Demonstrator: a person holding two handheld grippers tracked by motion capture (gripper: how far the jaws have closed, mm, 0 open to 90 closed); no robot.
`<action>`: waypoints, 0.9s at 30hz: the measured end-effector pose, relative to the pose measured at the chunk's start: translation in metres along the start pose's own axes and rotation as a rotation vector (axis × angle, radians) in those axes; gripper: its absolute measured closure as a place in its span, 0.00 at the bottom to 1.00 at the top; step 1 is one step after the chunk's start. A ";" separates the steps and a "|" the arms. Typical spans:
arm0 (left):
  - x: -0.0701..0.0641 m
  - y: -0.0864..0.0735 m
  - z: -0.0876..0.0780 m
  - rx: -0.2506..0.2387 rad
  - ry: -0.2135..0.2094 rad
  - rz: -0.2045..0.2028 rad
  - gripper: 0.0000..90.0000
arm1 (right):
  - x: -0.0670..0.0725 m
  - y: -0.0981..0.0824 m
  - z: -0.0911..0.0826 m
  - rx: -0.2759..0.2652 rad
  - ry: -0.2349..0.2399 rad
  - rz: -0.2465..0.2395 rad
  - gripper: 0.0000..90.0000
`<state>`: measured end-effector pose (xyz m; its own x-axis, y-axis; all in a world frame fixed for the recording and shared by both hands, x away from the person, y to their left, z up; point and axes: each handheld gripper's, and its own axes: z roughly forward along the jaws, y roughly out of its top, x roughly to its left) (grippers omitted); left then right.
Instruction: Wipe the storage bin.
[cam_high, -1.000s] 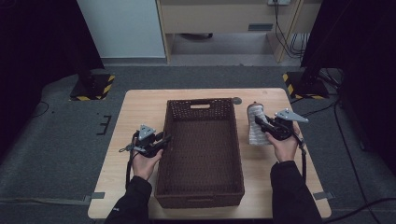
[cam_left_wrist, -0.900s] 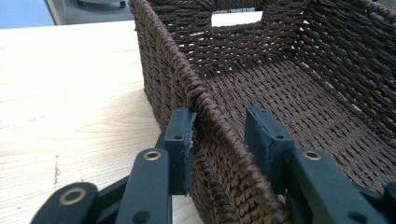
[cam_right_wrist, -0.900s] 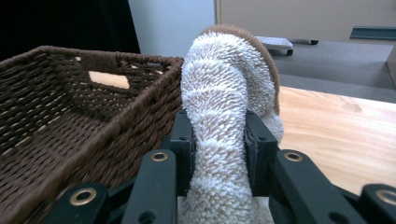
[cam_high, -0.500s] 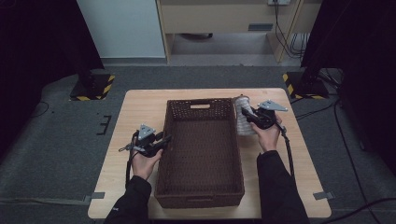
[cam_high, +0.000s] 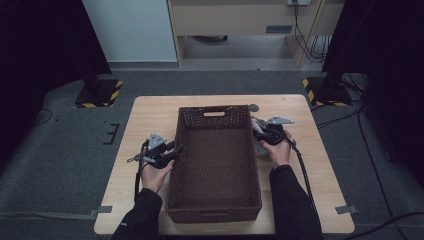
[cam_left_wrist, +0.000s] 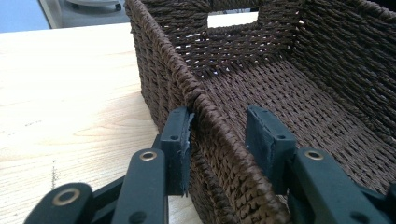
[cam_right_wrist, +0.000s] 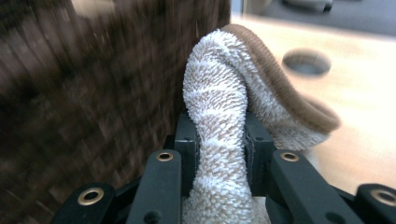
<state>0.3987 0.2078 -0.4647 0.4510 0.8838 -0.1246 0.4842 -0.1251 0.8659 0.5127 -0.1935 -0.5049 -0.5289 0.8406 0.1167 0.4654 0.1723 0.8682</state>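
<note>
A dark brown wicker basket (cam_high: 215, 109) stands in the middle of the light wooden table (cam_high: 150, 120). My left gripper (cam_high: 176, 150) straddles the basket's left wall (cam_left_wrist: 205, 107). Its outer pad (cam_left_wrist: 177, 135) touches the weave and its inner pad (cam_left_wrist: 268, 140) stands a little off it, so it is open. A fluffy white-and-beige striped sock (cam_right_wrist: 215, 84) with a brown cuff is pinched in my right gripper (cam_right_wrist: 220, 135), whose jaws have just been closing on it. That gripper (cam_high: 260, 131) holds the sock (cam_high: 260, 148) low beside the basket's right wall (cam_right_wrist: 93, 93).
A round hole (cam_high: 254, 107) is set in the table top behind the basket's right corner, and it appears again past the sock (cam_right_wrist: 307, 62). Bare table lies left of the basket (cam_left_wrist: 70, 93). Black stands with yellow-striped feet (cam_high: 100, 92) sit on the floor beyond.
My right hand has come left and down with the sock, from out over the right part of the table to close beside the basket's right wall. The left hand has stayed put.
</note>
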 end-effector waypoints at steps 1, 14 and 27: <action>0.000 0.000 0.000 0.000 0.000 0.001 0.66 | -0.001 0.005 -0.004 -0.040 0.000 0.014 0.81; 0.000 0.000 0.000 -0.001 -0.002 0.022 0.65 | -0.001 0.016 0.005 -0.073 0.001 0.014 0.81; -0.001 -0.001 -0.001 -0.001 0.001 0.040 0.64 | -0.002 0.020 -0.024 -0.113 0.003 0.043 0.81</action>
<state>0.3977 0.2073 -0.4648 0.4696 0.8783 -0.0894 0.4650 -0.1600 0.8708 0.5060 -0.2036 -0.4763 -0.5124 0.8445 0.1559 0.4048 0.0774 0.9111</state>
